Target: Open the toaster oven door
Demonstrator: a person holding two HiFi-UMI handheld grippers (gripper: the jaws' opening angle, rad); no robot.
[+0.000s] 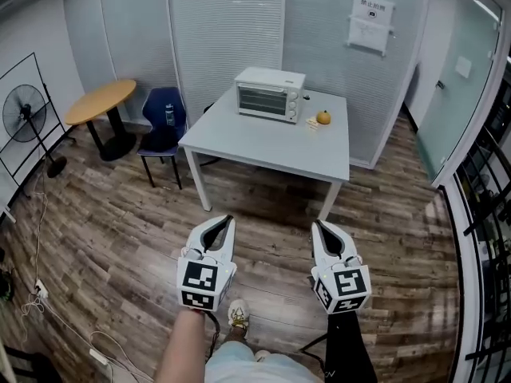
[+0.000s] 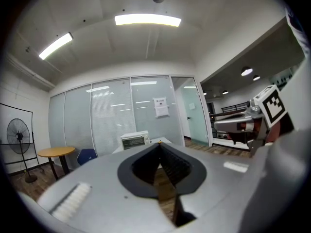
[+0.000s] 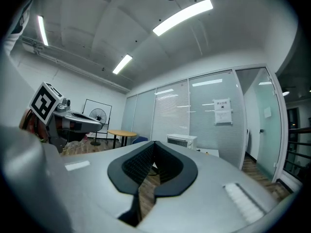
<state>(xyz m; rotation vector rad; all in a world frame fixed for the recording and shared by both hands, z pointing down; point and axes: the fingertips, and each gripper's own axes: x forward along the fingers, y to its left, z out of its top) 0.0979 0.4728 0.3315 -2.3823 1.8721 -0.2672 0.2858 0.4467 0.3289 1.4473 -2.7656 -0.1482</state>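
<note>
While the toaster oven [image 1: 270, 93] sits far back on the table [image 1: 263, 150], door looking closed, the left tool [image 1: 227, 222] and right tool [image 1: 318, 226] hang well short of it, jaws pressed together, empty; I'd approach squarely and part one tool for the handle.

Grey claws [image 1: 229, 219]; black-white marker cubes [image 1: 205, 284]

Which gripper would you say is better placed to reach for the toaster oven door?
Marginally the left gripper: the door of the toaster oven sits on its side, the orange towards the right gripper. Both hang far from the table, jaws together.
</note>
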